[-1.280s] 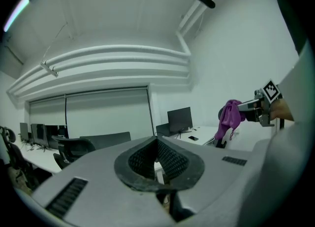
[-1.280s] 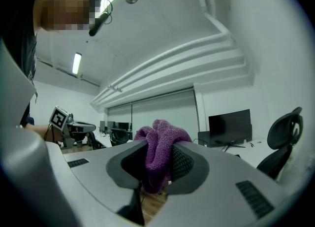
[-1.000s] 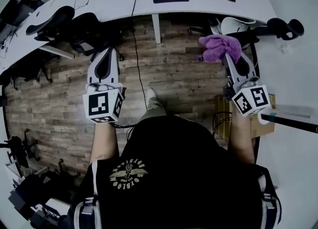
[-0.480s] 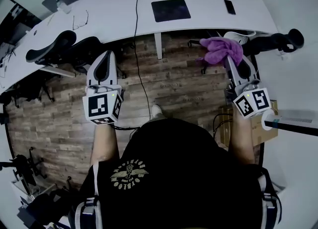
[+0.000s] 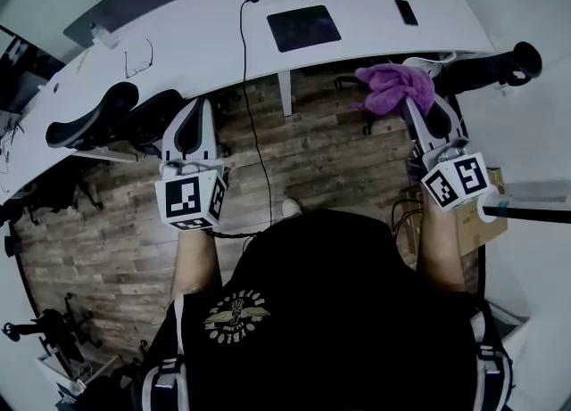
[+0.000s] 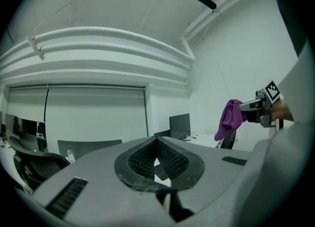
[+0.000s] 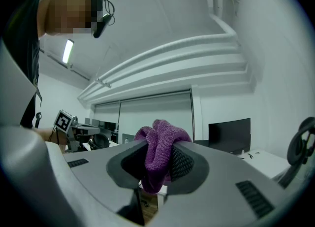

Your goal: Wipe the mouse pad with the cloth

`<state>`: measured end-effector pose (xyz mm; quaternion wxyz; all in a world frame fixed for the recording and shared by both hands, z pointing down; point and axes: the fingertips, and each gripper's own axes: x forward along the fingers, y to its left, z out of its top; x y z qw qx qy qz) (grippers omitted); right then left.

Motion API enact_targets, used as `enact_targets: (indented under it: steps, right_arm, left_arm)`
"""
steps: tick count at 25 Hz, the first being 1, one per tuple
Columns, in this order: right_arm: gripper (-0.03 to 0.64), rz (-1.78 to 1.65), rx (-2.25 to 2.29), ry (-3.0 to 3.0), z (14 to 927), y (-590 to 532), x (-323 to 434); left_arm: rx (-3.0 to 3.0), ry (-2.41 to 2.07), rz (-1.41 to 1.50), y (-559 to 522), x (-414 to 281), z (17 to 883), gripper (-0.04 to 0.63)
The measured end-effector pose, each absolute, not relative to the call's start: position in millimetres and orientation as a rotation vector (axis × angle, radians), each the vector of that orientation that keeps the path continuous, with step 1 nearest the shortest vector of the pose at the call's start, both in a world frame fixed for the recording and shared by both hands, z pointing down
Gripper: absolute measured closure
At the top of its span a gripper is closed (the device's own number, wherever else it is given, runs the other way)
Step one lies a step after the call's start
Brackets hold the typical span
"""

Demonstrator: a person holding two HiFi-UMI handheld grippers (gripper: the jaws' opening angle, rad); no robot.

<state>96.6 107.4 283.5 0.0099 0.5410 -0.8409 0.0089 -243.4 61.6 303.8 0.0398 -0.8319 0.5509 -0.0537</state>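
Note:
A dark mouse pad (image 5: 303,28) lies on the long white desk (image 5: 178,44), well ahead of both grippers. My right gripper (image 5: 407,100) is shut on a crumpled purple cloth (image 5: 395,86), held in the air over the floor just short of the desk's front edge. In the right gripper view the cloth (image 7: 160,158) bulges up between the two jaws. My left gripper (image 5: 197,108) is held level at the left, shut with nothing in it; its tips meet in the left gripper view (image 6: 157,140), where the purple cloth (image 6: 229,118) also shows far right.
A phone (image 5: 406,12), glasses (image 5: 139,45) and a black cable (image 5: 244,53) lie on the desk. Black office chairs (image 5: 107,115) stand under the desk at left, another chair (image 5: 486,63) at right. A cardboard box (image 5: 471,219) sits by my right arm on the wood floor.
The desk and mouse pad have come lower and nearer in the head view as the person moved toward it. Both grippers keep their hold and spacing.

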Motion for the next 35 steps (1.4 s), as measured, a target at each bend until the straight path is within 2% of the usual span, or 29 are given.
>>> enact_targets:
  steps: [10,20,35]
  right_arm:
    - [0.535,0.041,1.706,-2.591,284,98,106]
    - [0.535,0.032,1.657,-2.678,283,47,117]
    - [0.535,0.138,1.560,-2.677,313,-37,127]
  left_arm:
    - [-2.598,1.666,-0.185,44,-234,319,0.594]
    - [-2.500,1.769,-0.139,16,-249,288,0.594]
    - [-2.561,1.713,-0.132,-58,-212,306,0.594]
